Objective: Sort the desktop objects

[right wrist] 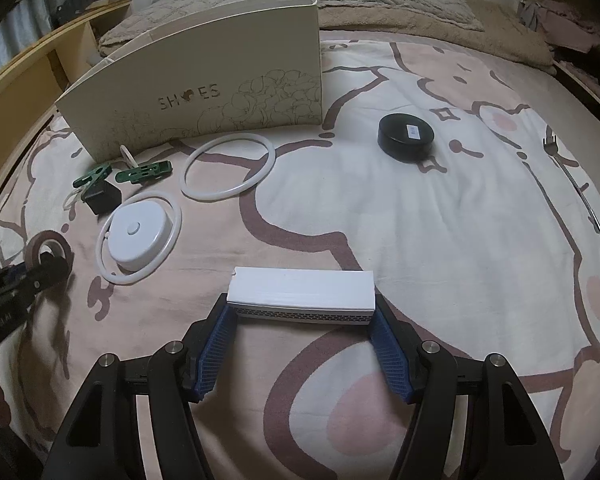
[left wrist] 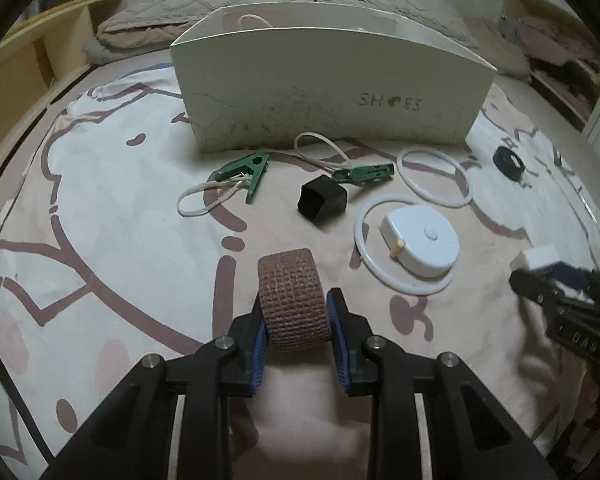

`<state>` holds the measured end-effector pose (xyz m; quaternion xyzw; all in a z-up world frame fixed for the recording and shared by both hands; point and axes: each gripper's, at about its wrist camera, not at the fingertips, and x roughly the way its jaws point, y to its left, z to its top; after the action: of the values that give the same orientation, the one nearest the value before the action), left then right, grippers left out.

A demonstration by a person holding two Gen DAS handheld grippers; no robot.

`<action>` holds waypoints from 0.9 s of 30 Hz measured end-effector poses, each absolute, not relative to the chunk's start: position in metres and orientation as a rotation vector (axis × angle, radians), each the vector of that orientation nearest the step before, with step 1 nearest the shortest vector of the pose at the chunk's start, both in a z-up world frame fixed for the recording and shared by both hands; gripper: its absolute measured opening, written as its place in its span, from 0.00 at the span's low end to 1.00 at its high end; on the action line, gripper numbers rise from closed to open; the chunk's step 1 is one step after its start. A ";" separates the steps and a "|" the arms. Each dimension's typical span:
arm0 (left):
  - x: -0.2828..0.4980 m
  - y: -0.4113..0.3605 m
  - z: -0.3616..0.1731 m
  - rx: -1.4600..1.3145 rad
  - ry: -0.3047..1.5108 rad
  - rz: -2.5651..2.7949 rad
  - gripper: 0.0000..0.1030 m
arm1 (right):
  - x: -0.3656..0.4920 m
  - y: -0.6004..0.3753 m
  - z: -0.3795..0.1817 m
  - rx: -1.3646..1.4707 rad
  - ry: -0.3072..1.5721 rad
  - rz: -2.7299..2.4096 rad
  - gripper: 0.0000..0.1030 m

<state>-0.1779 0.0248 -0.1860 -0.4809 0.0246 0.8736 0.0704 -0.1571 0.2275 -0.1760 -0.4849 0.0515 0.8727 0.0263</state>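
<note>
My left gripper is shut on a brown roll of bandage tape, its blue pads pressing both sides. From the right wrist view the same roll shows at the far left with the left gripper on it. My right gripper is shut on a long white box, gripped end to end; that box also shows at the right edge of the left wrist view. A cream shoe box stands open at the back.
On the patterned bedspread lie two green clothes pegs with cords, a black cap, a white round tape measure inside a white ring, another white ring, a black round case and a fork. Pillows lie behind.
</note>
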 end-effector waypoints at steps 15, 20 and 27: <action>-0.182 -0.012 -0.176 -1.452 0.114 2.777 0.68 | -0.158 0.227 -0.177 -1.502 0.162 2.697 0.65; -0.181 -0.024 -0.173 -1.443 0.072 2.792 0.68 | -0.157 0.227 -0.176 -1.498 0.172 2.697 0.65; -0.178 -0.014 -0.168 -1.362 0.053 2.748 0.82 | -0.157 0.231 -0.174 -1.501 0.200 2.702 0.65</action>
<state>-0.1781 -0.0139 -0.1683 -0.4437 0.0172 0.8953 0.0369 -0.1574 0.2309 -0.1742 -0.4845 0.0646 0.8721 0.0218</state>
